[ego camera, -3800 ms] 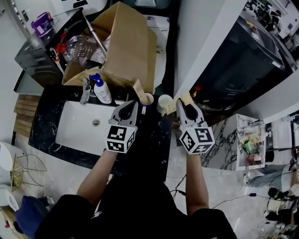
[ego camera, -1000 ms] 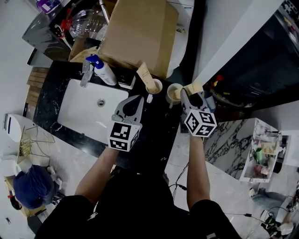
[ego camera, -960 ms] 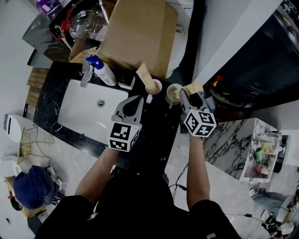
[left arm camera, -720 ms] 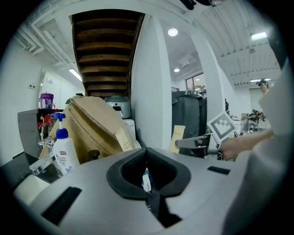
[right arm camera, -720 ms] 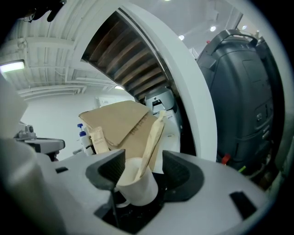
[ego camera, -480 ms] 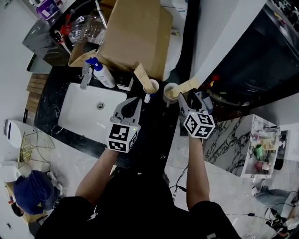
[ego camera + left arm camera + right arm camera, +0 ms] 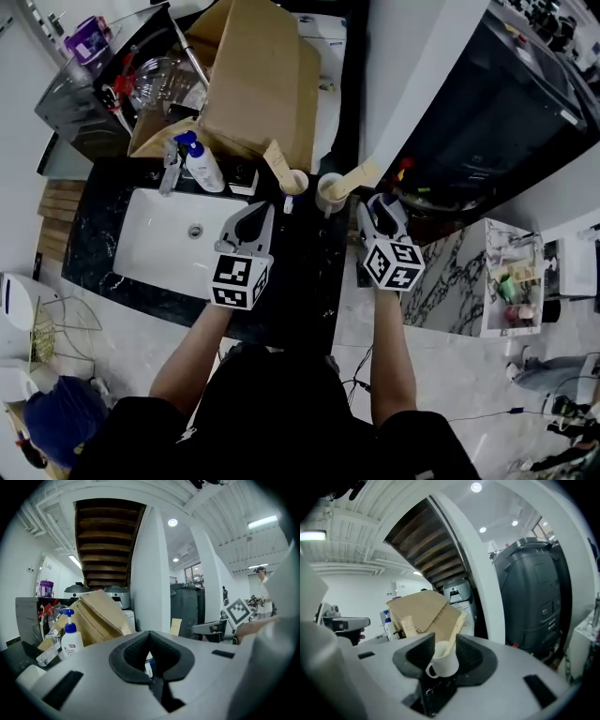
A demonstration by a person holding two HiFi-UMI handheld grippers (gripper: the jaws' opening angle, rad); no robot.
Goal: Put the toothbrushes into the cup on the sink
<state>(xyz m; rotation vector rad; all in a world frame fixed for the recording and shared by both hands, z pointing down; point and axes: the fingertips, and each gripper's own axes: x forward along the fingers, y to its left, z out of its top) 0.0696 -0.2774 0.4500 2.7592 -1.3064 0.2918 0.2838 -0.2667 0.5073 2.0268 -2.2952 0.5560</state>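
Note:
Two cups stand on the black counter behind the sink. The tan cup [image 7: 294, 181] holds a boxed toothbrush [image 7: 277, 160]. In the white handled cup [image 7: 329, 193] a second boxed toothbrush [image 7: 352, 175] leans to the right. My right gripper [image 7: 375, 208] hangs just right of that cup, its jaws closing with nothing pressed between them. In the right gripper view the white cup [image 7: 443, 660] shows just beyond the jaws. My left gripper [image 7: 260, 211] is shut, level with the sink's right edge. A small blue-and-white thing [image 7: 288, 203] lies beside its tips.
A white sink basin [image 7: 159, 244] with a faucet [image 7: 172, 171] and a blue-topped pump bottle [image 7: 202, 167] lies at the left. A large cardboard box [image 7: 253, 84] stands behind the cups. A white wall and a dark appliance [image 7: 487, 131] close off the right.
The right gripper has let go of the boxed toothbrush, which now stands in the white cup, and has drawn back a little. The left gripper has held still.

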